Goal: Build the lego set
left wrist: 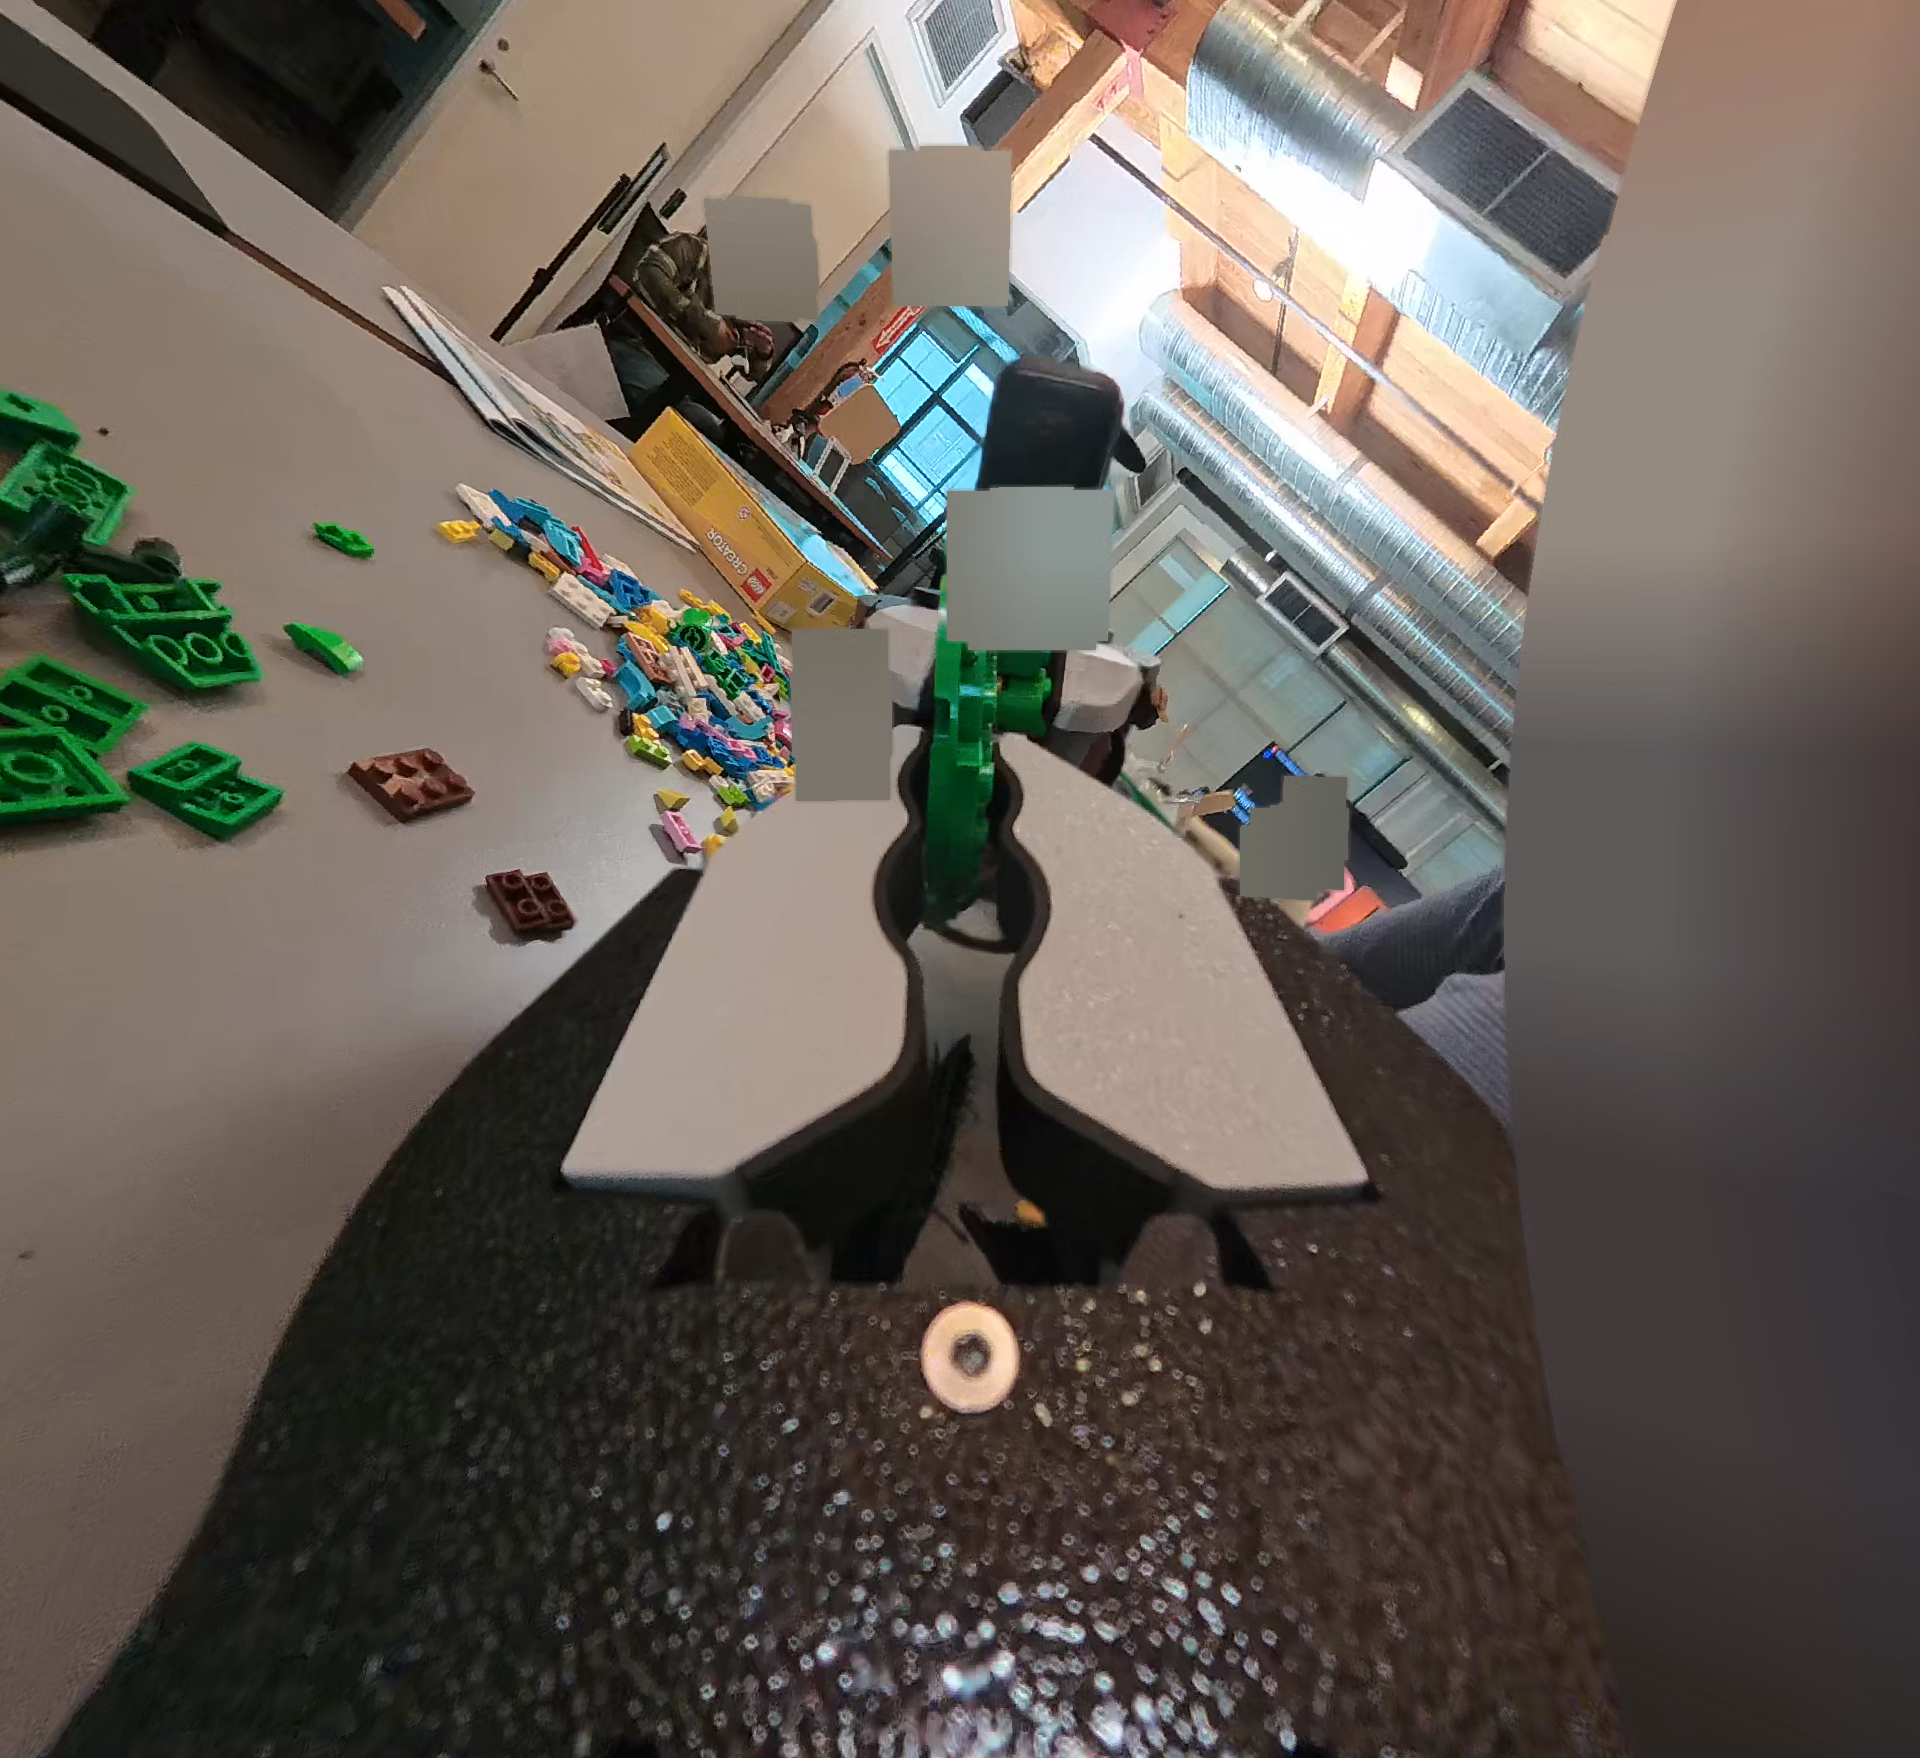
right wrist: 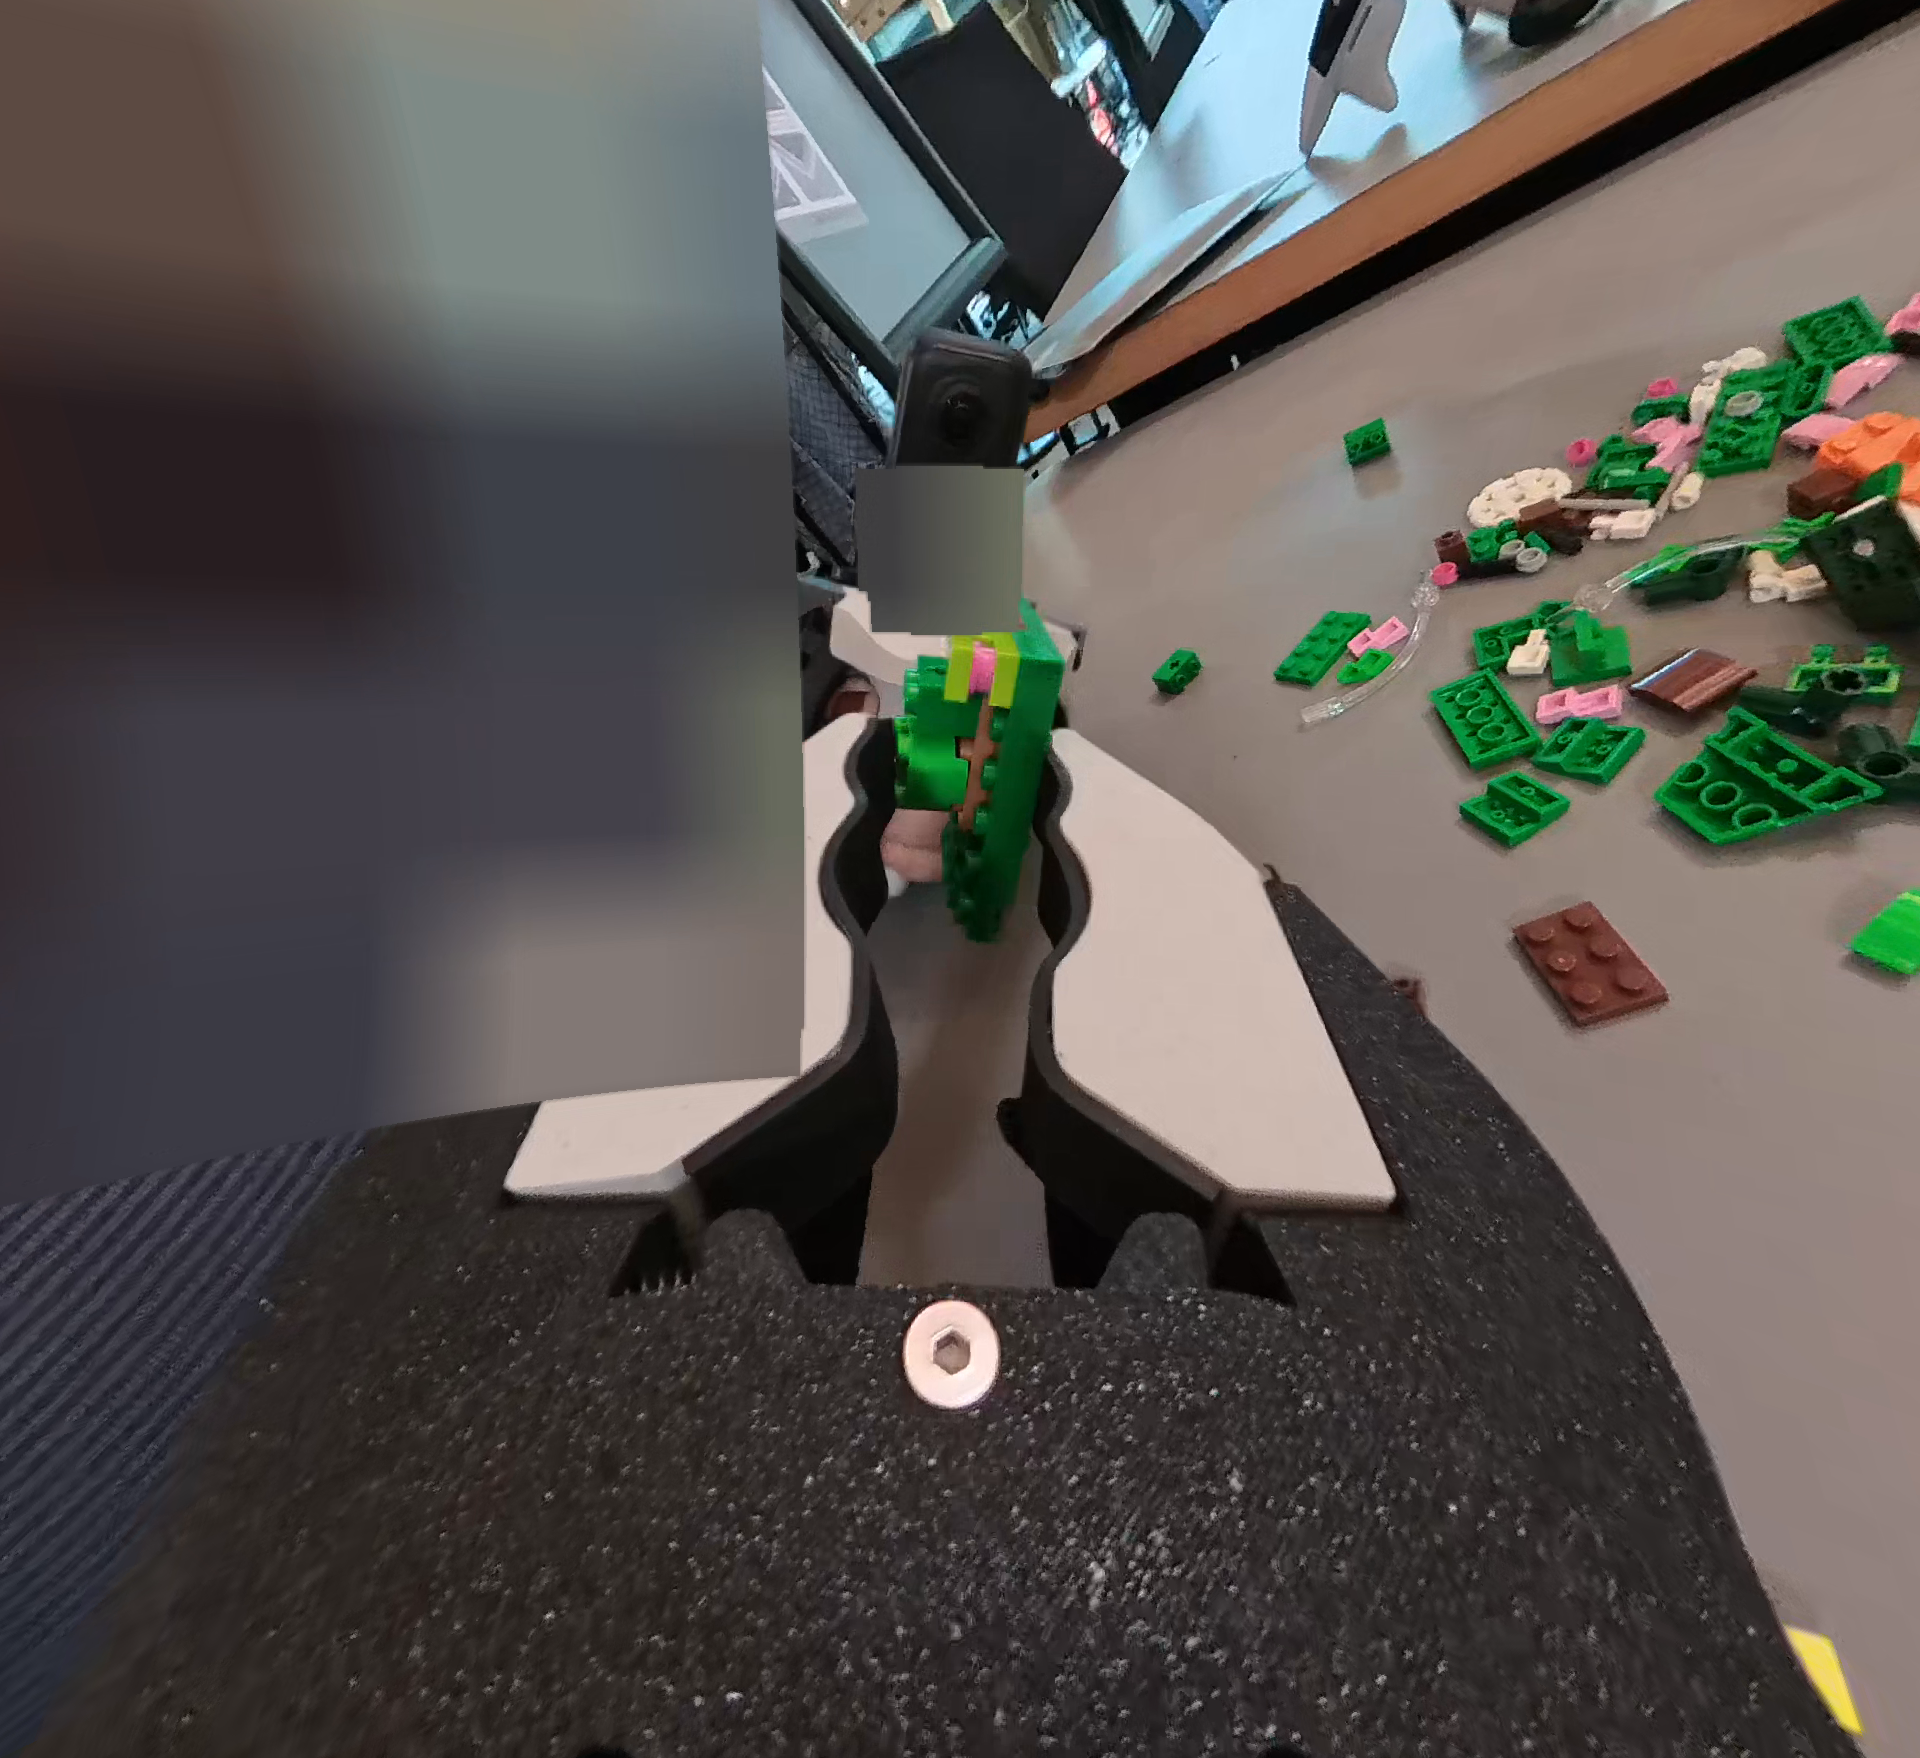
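Note:
A green lego assembly (left wrist: 961, 752) is held in the air between both grippers, which face each other. My left gripper (left wrist: 961, 773) is shut on its near end. In the right wrist view the green lego assembly (right wrist: 997, 773) shows a thin brown strip and lime and pink pieces at its top. My right gripper (right wrist: 961, 752) is closed around it, and the assembly leans on the right finger. The other gripper's white fingers and black camera (right wrist: 961, 404) show behind the assembly in each view.
On the grey table (left wrist: 260, 1033) lie loose green plates (left wrist: 104, 669), two brown plates (left wrist: 410, 783), a pile of small coloured pieces (left wrist: 686, 669), a yellow box (left wrist: 748, 524) and an open booklet (left wrist: 520, 409). In the right wrist view there are green pieces (right wrist: 1756, 783) and a brown plate (right wrist: 1590, 965). Only a small space, under 4 cm, lies between the two pairs of fingers.

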